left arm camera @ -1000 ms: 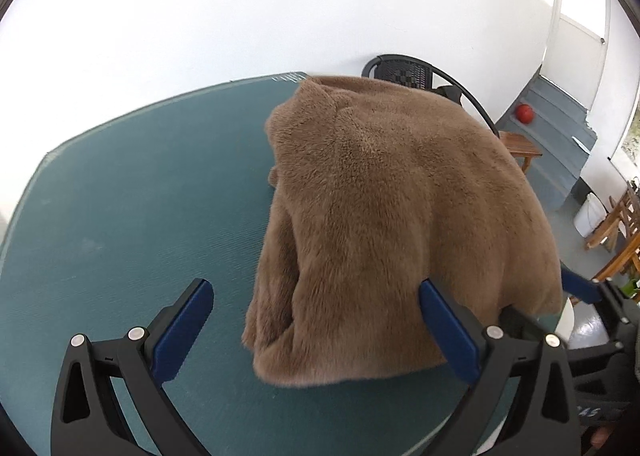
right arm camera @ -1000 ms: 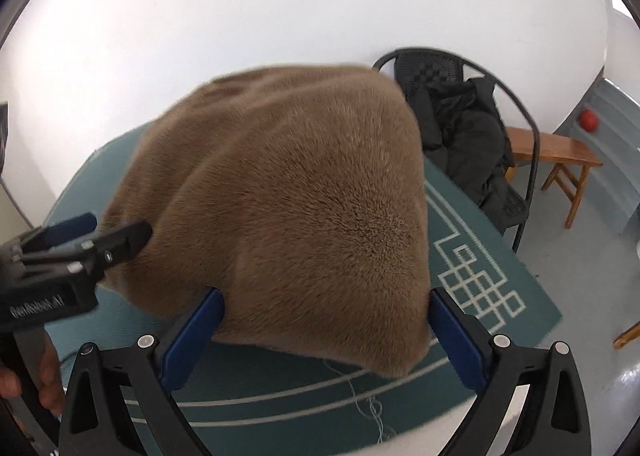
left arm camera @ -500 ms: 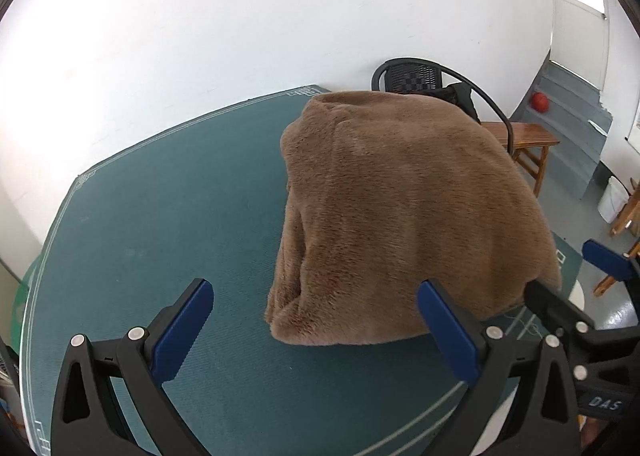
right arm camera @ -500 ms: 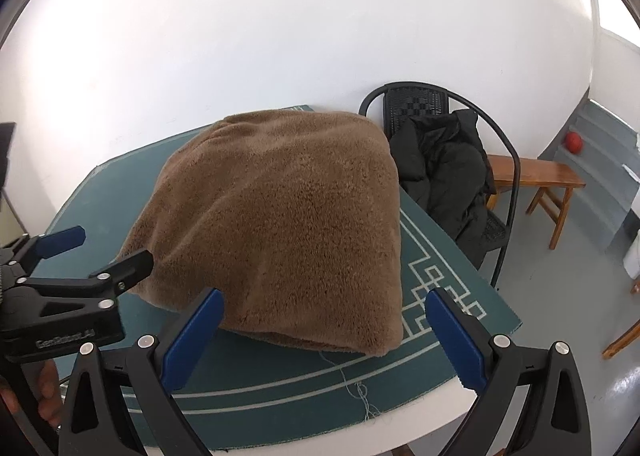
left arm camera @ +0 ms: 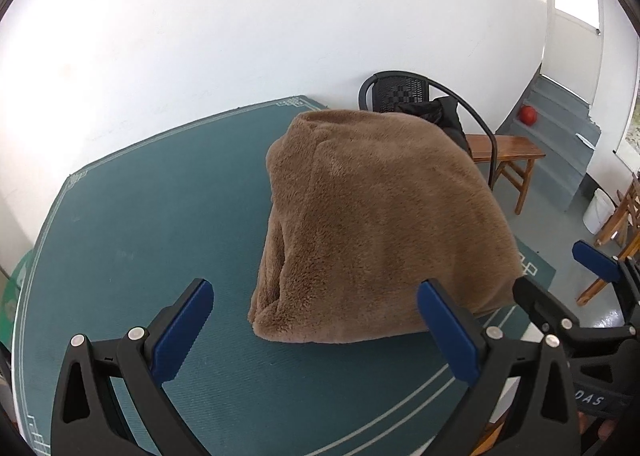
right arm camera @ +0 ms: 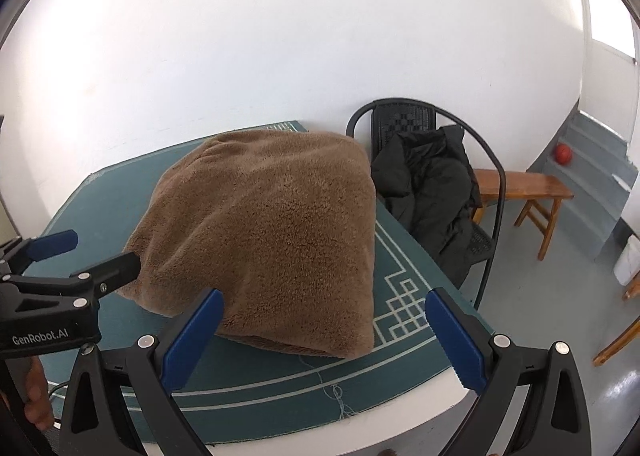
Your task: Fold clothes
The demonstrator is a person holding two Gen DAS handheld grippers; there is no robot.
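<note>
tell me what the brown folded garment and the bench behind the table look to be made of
Brown garment: looks like plush fleece or faux fur, matte, with short fuzzy pile all over. Bench: seems wood, orange-brown with a slight sheen; plank top and splayed legs show.

Plain white wall (right arm camera: 280,36) fills the back, bright with daylight. Against it stands a black woven chair (right arm camera: 404,122) with a dark jacket (right arm camera: 432,192) heaped on its seat. Just right of the chair, a wooden bench (right arm camera: 524,184); beyond that, grey steps (right arm camera: 592,172) carrying a red ball (right arm camera: 562,154). Glossy grey floor (right arm camera: 560,296) below.
</note>
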